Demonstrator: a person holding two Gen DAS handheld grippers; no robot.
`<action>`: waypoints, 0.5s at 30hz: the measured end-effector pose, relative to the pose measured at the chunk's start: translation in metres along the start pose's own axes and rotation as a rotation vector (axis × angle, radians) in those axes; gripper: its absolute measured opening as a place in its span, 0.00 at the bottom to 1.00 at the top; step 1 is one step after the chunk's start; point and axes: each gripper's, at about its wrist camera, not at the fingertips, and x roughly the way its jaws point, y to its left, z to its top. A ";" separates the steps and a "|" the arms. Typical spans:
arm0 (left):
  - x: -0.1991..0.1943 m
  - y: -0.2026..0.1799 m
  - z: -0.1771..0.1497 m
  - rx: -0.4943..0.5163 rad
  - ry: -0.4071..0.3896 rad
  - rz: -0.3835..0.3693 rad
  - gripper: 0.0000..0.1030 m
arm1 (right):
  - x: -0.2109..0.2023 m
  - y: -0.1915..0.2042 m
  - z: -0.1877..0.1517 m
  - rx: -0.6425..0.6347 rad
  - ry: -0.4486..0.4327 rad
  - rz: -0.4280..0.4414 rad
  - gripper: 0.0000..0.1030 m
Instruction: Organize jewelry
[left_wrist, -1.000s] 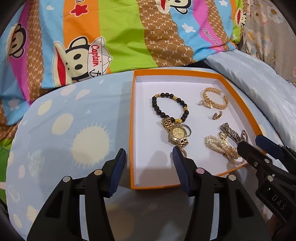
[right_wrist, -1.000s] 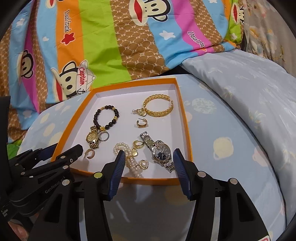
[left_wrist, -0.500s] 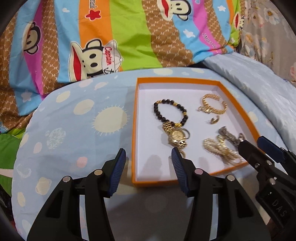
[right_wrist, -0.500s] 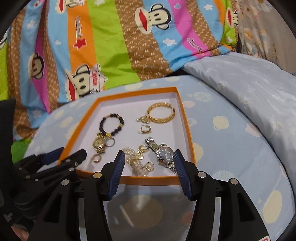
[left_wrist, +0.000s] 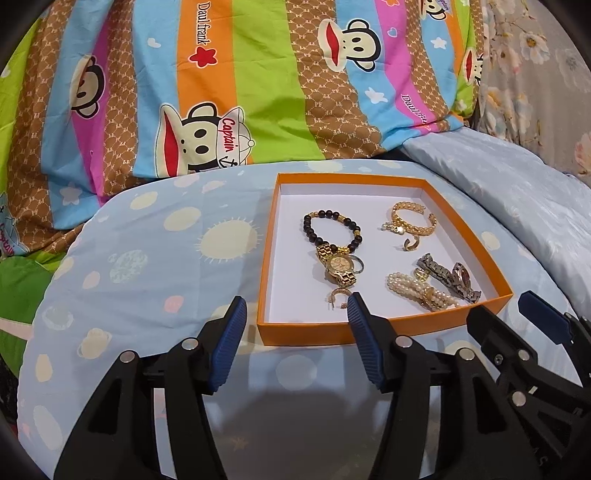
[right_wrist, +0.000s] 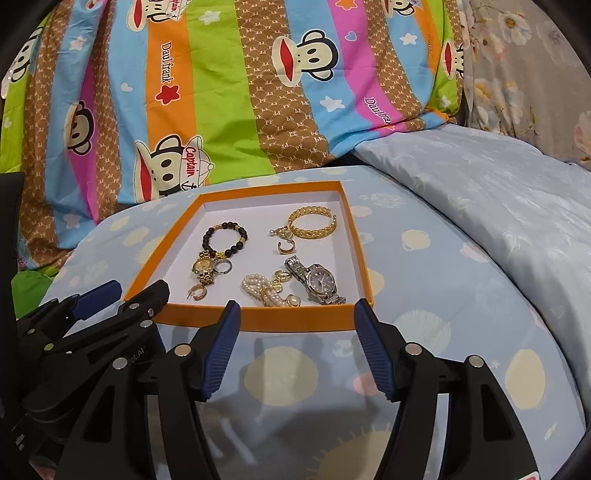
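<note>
On the striped bedsheet (left_wrist: 258, 92), "Captain", "Daulfrank", repeated "PF" print.

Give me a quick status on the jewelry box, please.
Left gripper and right gripper opening, both empty. Jewelry all inside orange box. Nothing in the way.

Striped cartoon blanket (left_wrist: 258, 92) is showing "Captain" on monkey's cap (left_wrist: 231, 134), "Daulfrank" on the orange stripe above it.

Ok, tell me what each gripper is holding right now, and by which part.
Nothing is held. The left gripper and right gripper are both empty with jaws opening, short of the orange box; all the jewelry lies inside it.
</note>
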 end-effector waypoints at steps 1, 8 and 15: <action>0.000 0.001 0.000 -0.002 0.001 0.001 0.53 | 0.001 0.000 0.000 0.001 0.007 0.000 0.64; 0.002 -0.001 0.000 0.005 0.000 0.018 0.53 | 0.005 0.000 0.000 -0.001 0.024 -0.022 0.64; 0.002 -0.004 0.001 0.015 -0.003 0.034 0.53 | 0.006 0.002 0.000 -0.011 0.027 -0.051 0.64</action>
